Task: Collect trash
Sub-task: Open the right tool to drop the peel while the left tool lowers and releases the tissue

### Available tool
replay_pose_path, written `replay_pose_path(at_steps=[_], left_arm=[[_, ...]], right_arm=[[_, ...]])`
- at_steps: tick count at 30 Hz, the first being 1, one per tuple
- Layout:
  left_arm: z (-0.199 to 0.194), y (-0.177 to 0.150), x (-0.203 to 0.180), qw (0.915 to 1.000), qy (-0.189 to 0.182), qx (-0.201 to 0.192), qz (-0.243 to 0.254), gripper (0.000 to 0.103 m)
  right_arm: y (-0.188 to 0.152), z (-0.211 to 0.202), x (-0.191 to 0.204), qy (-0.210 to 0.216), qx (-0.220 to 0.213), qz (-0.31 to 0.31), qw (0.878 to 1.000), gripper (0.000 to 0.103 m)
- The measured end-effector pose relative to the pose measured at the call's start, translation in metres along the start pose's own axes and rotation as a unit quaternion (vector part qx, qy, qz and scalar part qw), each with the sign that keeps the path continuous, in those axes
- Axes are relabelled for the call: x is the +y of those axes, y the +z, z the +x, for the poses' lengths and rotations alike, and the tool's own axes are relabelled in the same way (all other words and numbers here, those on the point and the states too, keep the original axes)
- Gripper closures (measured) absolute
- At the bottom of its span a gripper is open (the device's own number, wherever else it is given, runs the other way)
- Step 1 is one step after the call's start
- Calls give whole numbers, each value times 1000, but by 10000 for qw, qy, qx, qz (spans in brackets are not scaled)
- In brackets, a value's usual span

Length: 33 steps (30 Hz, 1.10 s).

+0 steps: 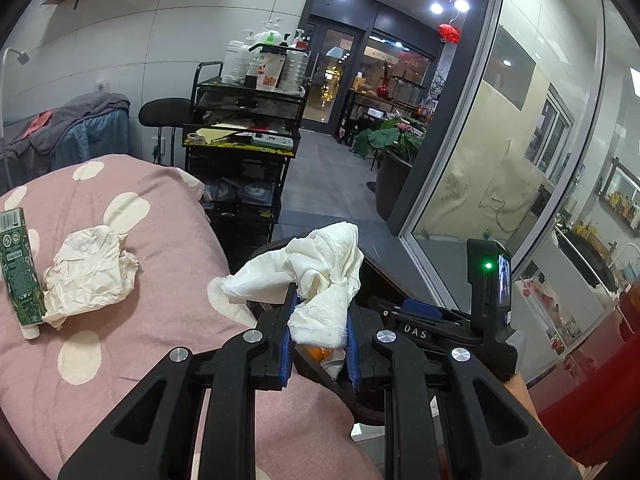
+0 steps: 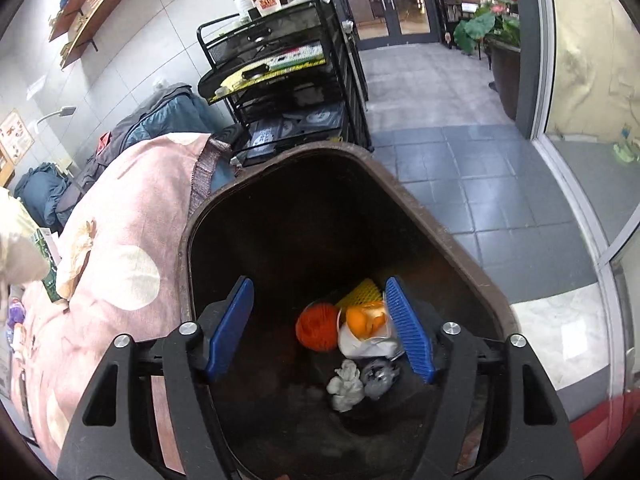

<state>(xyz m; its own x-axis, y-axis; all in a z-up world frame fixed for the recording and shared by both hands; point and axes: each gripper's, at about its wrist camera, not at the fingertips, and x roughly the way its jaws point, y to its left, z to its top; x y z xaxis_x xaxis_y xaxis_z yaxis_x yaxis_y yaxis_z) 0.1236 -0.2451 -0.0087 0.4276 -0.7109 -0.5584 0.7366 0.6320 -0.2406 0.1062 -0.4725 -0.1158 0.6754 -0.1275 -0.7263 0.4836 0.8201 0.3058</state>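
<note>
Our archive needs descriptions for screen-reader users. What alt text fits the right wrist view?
The open right gripper hangs over a dark brown trash bin holding an orange ball, orange peel, yellow foam netting and a crumpled white tissue. A pink bedspread with cream spots lies to the left of the bin and grey floor tiles lie beyond it.

Crumpled paper tissue (image 1: 320, 276); soft cloth quilt (image 1: 120, 208); matt plastic bin (image 2: 460, 248).

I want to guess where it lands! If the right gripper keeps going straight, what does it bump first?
Probably the trash inside the brown bin: the open right gripper points at the orange ball and orange peel. Depth is unclear.
</note>
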Motion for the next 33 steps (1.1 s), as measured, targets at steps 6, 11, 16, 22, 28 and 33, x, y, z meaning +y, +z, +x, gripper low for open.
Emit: replay_pose_path(at_steps=[6,11,16,22,28,33], left_arm=[[23,6,-12,9996,-212,208,29,83],[44,10,-18,9987,-323,397,-15,83],[62,12,-27,9980,-300,529,142,83],[83,11,-39,9960,-328,741,380,83],[99,7,-47,9935,-326,928,566,74],[102,4,-51,9935,-197,899,669,22]], right_arm=[[2,-23,-13,-298,-303,-23,9991,27],[4,-35,-30,-458,-374,100,9982,27],[5,-42,-47,-601,-409,247,9970,27],[8,-46,-60,-711,-436,381,9958,27],[8,-48,-70,-779,-443,462,9949,27],[8,-48,-75,-824,-430,517,9943,24]])
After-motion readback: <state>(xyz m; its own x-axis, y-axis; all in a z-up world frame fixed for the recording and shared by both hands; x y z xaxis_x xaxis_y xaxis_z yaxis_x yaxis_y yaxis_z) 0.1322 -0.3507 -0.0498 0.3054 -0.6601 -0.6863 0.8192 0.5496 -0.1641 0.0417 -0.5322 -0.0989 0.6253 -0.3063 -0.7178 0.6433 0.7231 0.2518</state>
